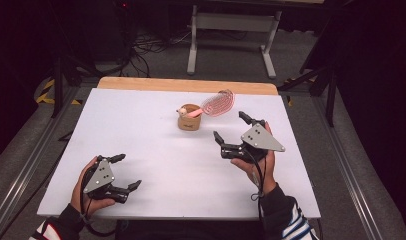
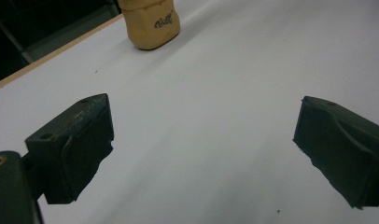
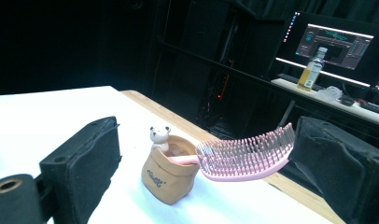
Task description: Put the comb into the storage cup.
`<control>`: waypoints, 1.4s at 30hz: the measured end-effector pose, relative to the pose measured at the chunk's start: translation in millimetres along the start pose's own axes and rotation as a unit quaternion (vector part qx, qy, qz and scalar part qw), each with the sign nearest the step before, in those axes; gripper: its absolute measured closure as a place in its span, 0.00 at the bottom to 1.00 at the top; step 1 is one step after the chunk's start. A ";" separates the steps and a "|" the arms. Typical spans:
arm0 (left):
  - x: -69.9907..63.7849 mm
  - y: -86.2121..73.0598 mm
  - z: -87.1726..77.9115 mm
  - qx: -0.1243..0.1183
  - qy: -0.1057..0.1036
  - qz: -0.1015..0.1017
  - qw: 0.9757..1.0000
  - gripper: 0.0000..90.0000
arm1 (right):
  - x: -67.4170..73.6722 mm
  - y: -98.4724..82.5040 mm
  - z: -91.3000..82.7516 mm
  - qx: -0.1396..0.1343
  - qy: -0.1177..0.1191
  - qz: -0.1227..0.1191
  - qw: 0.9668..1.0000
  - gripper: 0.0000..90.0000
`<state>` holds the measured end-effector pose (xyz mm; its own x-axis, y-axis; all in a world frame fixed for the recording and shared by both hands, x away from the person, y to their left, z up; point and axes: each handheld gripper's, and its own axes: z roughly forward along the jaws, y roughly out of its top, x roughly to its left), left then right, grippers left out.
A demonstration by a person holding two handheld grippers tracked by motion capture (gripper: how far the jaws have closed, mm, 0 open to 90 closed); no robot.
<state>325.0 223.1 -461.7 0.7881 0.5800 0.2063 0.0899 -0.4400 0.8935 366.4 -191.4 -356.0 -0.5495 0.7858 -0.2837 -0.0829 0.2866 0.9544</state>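
**A:** Hairbrush, pink, is seen with its handle tucked into a small tan pouch-shaped holder near the far middle of the white tabletop. How is it propped?

**B:** The handle is dropped inside the holder, so the bristled head is left leaning out over the rim, tilted up and to the right. A tiny bear figure is fixed at the holder's rim beside the handle. The holder is stood upright on its base, which is probably why the brush is kept off the surface.

**A:** Where are the grippers placed?

**B:** The right hand-held gripper is held just beside the holder, on its right, with jaws spread wide and nothing between them. In the right gripper view the brush head is framed between the two jaws, so a reach for the brush is judged to be in hand. The left hand-held gripper is kept near the tabletop's front left, well apart from the holder, jaws likewise parted and empty; it seems to be parked out of the way.
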 end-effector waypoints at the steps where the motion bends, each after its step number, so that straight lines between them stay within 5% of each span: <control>1: -0.1 0.0 0.0 0.000 0.001 0.001 1.000 0.07 | 0.5 -0.1 -0.6 -0.001 0.001 0.000 1.000 0.09; 42: -0.9 0.6 -0.3 -0.001 0.000 -0.001 1.000 0.07 | 16.4 -17.6 -20.2 0.021 0.031 -0.034 0.999 0.09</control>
<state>324.2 222.5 -461.2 0.7879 0.5811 0.2037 0.0912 -0.4373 0.8947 342.0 -194.6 -375.6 -0.5938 0.7292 -0.3401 -0.0872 0.3619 0.9281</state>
